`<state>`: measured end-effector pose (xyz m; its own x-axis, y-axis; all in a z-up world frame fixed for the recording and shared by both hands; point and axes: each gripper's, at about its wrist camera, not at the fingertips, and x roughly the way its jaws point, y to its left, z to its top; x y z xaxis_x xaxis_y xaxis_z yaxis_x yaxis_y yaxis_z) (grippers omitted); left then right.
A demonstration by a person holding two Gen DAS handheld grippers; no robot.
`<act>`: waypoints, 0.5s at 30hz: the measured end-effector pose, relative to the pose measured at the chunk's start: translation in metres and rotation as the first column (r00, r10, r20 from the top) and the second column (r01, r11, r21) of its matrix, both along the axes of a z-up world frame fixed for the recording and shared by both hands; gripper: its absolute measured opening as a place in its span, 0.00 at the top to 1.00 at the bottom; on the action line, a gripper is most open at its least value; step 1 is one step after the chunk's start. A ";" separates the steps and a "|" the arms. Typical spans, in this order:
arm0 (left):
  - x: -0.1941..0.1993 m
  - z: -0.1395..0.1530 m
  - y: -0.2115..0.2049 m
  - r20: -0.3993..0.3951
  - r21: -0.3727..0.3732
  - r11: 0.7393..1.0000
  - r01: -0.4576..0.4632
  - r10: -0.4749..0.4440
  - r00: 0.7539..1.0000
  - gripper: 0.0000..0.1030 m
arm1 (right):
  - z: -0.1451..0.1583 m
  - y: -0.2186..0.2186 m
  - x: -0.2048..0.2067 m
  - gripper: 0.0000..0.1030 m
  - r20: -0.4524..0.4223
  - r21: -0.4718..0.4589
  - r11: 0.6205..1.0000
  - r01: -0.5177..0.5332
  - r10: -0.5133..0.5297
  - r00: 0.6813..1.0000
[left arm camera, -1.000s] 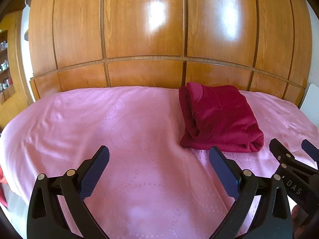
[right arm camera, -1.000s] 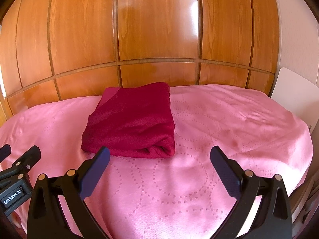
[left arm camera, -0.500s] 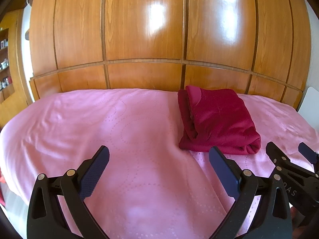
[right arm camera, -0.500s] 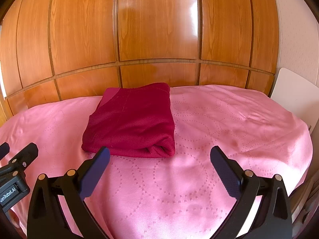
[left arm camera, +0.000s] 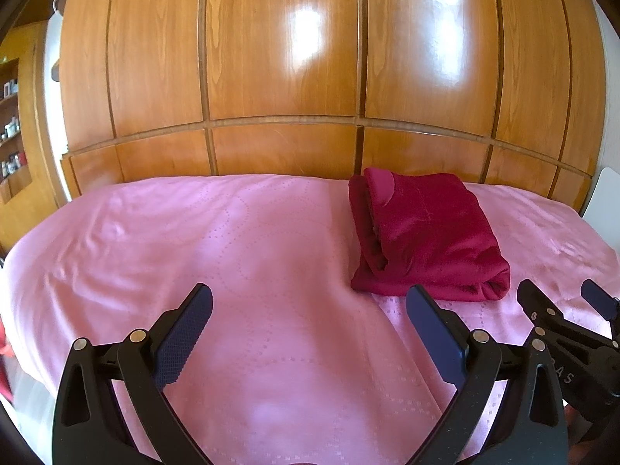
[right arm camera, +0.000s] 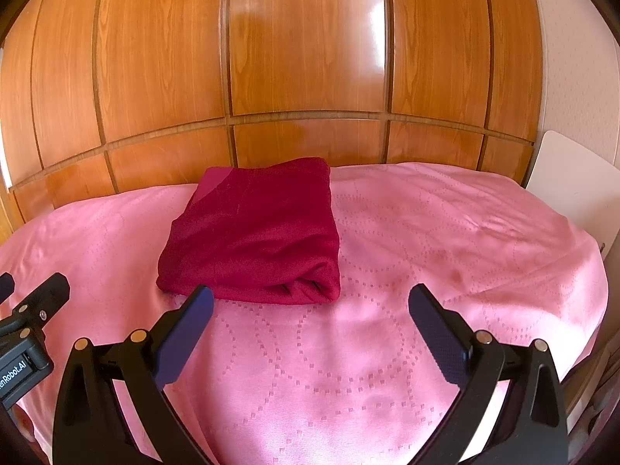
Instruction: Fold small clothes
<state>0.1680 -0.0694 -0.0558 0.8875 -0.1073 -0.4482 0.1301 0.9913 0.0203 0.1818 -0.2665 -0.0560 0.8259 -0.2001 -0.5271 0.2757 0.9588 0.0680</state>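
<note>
Pink bedspread (left arm camera: 240, 240) fills my left wrist view, where my left hand-held gripper (left arm camera: 310, 310) hangs released above it with nothing between its fingers, the folded dark red garment (left arm camera: 422, 232) lying ahead to the right near the wooden headboard (left arm camera: 286, 77), and the right hand-held gripper (left arm camera: 558, 310) poking in at the right edge. From the right wrist view, my right hand-held gripper (right arm camera: 310, 310) is likewise spread wide and empty, with the garment (right arm camera: 255, 236) resting flat on the bedspread (right arm camera: 445, 240) just beyond its left finger.

A dark red garment (right arm camera: 255, 240) lies folded flat on the pink bedspread (right arm camera: 426, 271).
</note>
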 end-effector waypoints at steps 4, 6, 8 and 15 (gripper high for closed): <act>0.000 0.000 0.000 0.002 -0.001 1.000 0.000 0.000 1.000 0.04 | -0.002 0.001 0.000 0.02 -0.006 0.000 1.000 0.003 -0.003 1.000; 0.001 0.000 0.001 0.002 0.003 1.000 -0.001 0.001 1.000 0.04 | -0.003 0.001 0.001 0.02 -0.010 0.002 1.000 0.005 -0.005 1.000; 0.000 0.000 0.000 0.002 0.002 1.000 0.001 -0.001 1.000 0.04 | -0.005 0.001 0.001 0.02 -0.013 0.003 1.000 0.005 -0.005 1.000; 0.003 -0.003 0.000 -0.014 0.011 1.000 0.005 -0.005 1.000 0.04 | -0.006 0.002 0.001 0.02 -0.019 0.006 1.000 0.006 -0.006 1.000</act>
